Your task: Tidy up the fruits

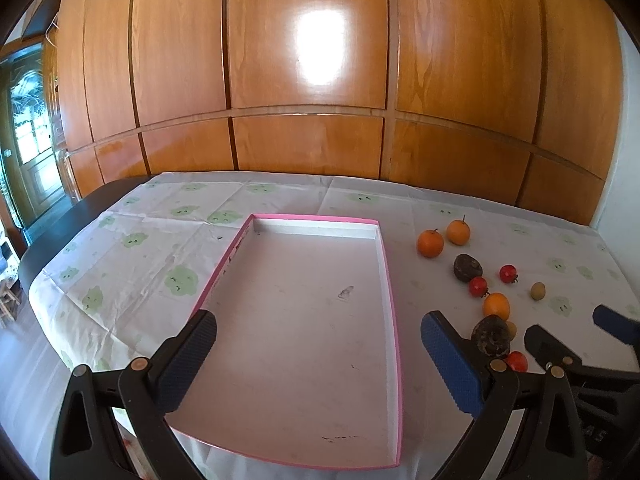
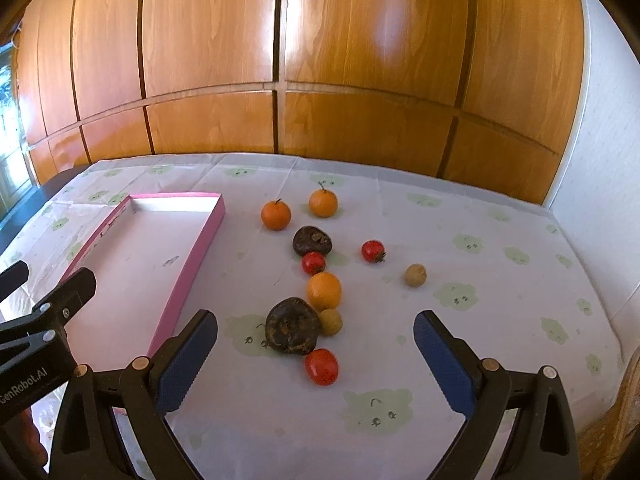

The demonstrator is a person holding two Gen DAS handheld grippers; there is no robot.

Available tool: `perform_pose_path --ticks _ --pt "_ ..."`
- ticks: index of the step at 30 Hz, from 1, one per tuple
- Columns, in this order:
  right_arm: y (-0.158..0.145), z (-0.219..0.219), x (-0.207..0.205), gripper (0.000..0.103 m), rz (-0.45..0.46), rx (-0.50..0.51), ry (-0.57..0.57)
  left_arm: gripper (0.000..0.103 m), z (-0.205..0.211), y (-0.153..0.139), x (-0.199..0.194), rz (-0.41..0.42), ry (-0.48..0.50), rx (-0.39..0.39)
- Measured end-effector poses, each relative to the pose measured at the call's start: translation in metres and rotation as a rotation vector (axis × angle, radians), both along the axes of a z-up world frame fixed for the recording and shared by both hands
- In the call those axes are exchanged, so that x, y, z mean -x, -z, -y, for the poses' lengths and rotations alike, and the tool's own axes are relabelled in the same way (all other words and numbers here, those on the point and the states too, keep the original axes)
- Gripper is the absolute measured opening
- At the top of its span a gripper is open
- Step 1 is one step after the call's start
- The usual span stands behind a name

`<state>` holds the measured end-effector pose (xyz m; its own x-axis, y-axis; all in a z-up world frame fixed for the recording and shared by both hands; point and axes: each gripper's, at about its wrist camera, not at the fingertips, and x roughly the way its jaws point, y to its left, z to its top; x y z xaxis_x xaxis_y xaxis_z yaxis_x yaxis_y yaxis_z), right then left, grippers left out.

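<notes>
A shallow pink-rimmed white tray (image 1: 394, 312) (image 2: 208, 232) lies empty on the tablecloth. To its right lie loose fruits: three oranges (image 2: 276, 214) (image 2: 323, 202) (image 2: 324, 290), two dark wrinkled fruits (image 2: 312, 241) (image 2: 292, 331), three small red fruits (image 2: 321, 366) (image 2: 313, 262) (image 2: 373, 251) and two small tan ones (image 2: 415, 275) (image 2: 331, 321). My left gripper (image 1: 318, 356) hangs open over the tray's near half, holding nothing. My right gripper (image 2: 316, 360) is open above the nearest red fruit and dark fruit, touching neither.
A white tablecloth (image 2: 460, 240) with green prints covers the table. Wooden cabinet doors (image 2: 280, 60) stand right behind it. The dark table end (image 1: 72, 216) shows at the left, a white wall (image 2: 600, 140) at the right. Bare cloth lies right of the fruits.
</notes>
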<state>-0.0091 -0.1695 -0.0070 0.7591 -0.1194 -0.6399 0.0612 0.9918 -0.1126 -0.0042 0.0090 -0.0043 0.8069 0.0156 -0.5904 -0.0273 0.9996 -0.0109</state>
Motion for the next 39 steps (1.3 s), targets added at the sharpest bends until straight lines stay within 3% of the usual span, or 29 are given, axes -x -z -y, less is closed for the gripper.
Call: perform_pose_path --ticks 22,30,36,39 --pt "-0.008 -0.003 0.008 0.1 0.059 0.055 -0.004 0.103 0.008 -0.003 -0.002 -0.012 0.008 0.002" --pt "-0.004 0.003 0.006 0.1 0.04 0.046 0.006 0.103 0.012 0.0 -0.003 -0.03 0.026 0.01" --pt "0.003 0.007 0.003 0.1 0.014 0.039 0.008 0.103 0.013 0.005 -0.003 -0.059 0.091 0.093" --pt "0.007 0.011 0.002 0.1 -0.001 0.024 0.01 0.103 0.02 0.006 -0.003 -0.068 0.101 0.068"
